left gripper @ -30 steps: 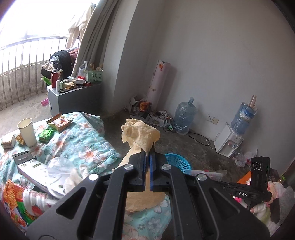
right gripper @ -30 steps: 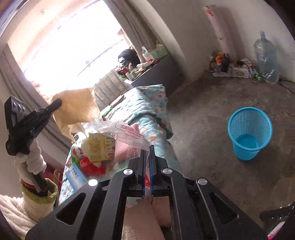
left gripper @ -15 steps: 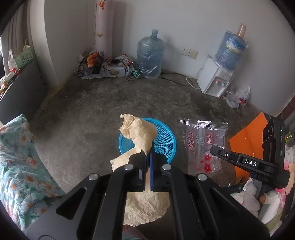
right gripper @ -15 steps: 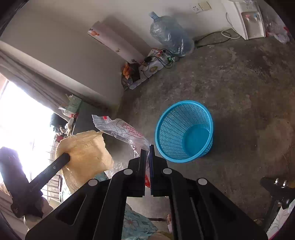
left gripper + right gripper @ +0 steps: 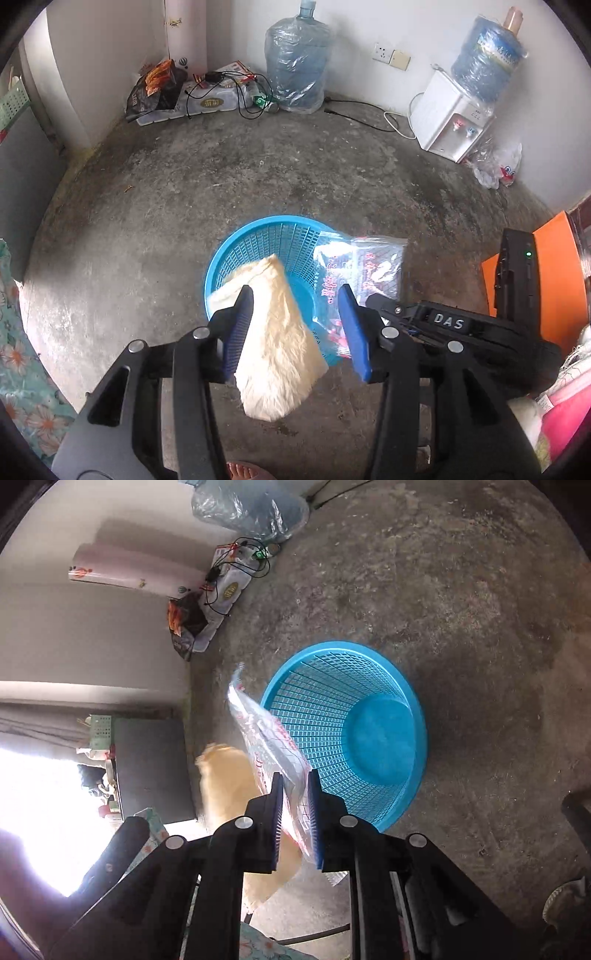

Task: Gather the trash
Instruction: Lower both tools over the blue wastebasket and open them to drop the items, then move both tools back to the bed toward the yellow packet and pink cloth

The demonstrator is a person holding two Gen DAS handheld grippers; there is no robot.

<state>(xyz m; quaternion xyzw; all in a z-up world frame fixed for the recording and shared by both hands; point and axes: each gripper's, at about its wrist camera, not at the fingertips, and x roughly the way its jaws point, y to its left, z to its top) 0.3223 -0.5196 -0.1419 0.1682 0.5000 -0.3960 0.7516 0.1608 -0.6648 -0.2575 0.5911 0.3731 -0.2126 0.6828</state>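
Observation:
A blue mesh basket stands on the concrete floor under both grippers. My left gripper is open, its jaws wide apart; the tan crumpled paper hangs loose between them, against the left finger, over the basket's near rim. It also shows blurred in the right wrist view. My right gripper is open by a narrow gap, and the clear plastic bag with red print lies in that gap, beside the basket's rim.
Against the wall stand a water jug, a white dispenser with a blue bottle, a snack bag and cables. A floral bedcover lies at the left edge, an orange board at the right.
Both grippers have opened over the basket. The tan paper and the plastic bag are no longer clamped and are slipping down. Both views have moved closer to the basket.

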